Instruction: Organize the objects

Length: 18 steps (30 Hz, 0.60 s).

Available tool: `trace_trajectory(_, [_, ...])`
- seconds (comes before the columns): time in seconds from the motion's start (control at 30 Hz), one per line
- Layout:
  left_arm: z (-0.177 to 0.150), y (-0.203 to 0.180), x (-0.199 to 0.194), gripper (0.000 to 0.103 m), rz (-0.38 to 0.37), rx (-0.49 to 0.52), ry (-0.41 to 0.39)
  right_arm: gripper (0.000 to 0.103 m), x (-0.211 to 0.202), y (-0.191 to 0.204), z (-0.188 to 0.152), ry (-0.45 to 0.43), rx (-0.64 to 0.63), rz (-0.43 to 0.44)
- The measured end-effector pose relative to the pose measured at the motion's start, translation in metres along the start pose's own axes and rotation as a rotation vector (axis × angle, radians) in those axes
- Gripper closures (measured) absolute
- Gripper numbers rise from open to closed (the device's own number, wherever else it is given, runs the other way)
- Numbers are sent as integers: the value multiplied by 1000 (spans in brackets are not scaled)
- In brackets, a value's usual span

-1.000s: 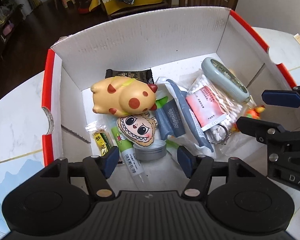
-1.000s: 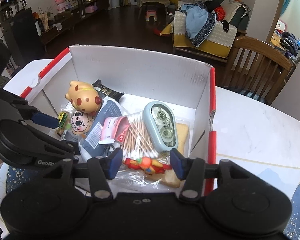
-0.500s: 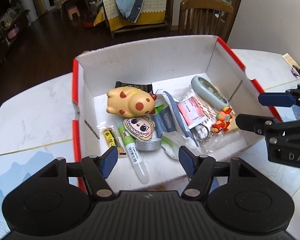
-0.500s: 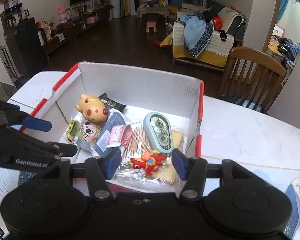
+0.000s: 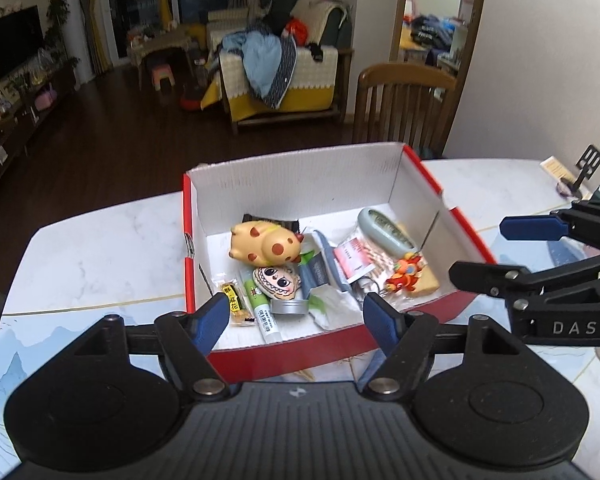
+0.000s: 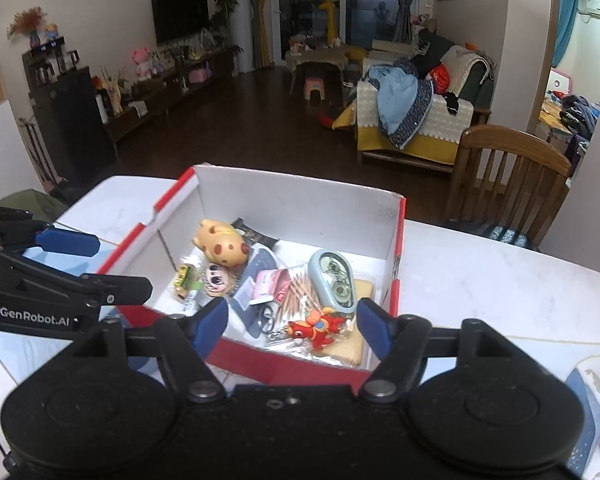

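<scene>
A red and white cardboard box sits on the marble table, filled with small things: a yellow spotted pig toy, a cartoon-face charm, a grey-green tape dispenser, a red dragon keychain, a cotton swab pack and a green tube. My left gripper hovers above the box's near wall, jaws opening, nothing between them. My right gripper hangs over the near right part, jaws opening and empty too.
The white marble table spreads around the box. A wooden chair stands behind the table's far side. A small black stand sits at the table's far right. A living room with a sofa lies beyond.
Both grippers have pulled back and risen away from the box, so the whole box and the room behind now show. Both sets of jaws stand wider than before.
</scene>
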<state>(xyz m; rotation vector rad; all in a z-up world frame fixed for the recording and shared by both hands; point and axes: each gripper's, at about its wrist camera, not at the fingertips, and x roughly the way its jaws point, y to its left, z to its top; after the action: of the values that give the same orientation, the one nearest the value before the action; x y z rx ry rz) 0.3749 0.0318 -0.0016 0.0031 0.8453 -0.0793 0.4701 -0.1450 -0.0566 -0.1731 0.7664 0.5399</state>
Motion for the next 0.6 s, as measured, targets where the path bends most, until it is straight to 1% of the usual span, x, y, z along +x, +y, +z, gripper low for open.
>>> trace_trajectory(0.13, [-7,-4,-17,30,1,9,-44,21,-15,3,-7,-39,-1,31])
trace_trajectory(0.17, [-9,-4,-20,28,5,11,-55,18,-19,4,-9,-51,-2,40])
trace_trajectory(0.2, [-11,-5,-23,25,9,12,-65,14,-23,5,-10,-64,-4,47])
trace_trajectory(0.23, [-13,-6,-26,24,15,15,-78,13,-26,6,-12,-76,-8,53])
trace_trajectory(0.27, [-15,-6,-29,24,17,18,-93,9,-30,7,-13,-89,-12,57])
trace_trajectory(0.3, [-17,-6,-31,23,18,17,-100,5,-34,8,-15,-101,-13,61])
trace_trajectory(0.37, [-21,-6,-34,21,14,4,-101,0,-41,9,-17,-121,-9,75])
trace_trajectory(0.47, [-28,-6,-38,18,14,-14,-104,0,-52,10,-21,-146,-16,91])
trace_trajectory(0.53, [-32,-5,-40,12,11,-28,-113,0,-57,11,-24,-160,-23,90])
trace_trajectory(0.6, [-36,-4,-44,3,11,-42,-129,0,-62,12,-28,-169,-26,88])
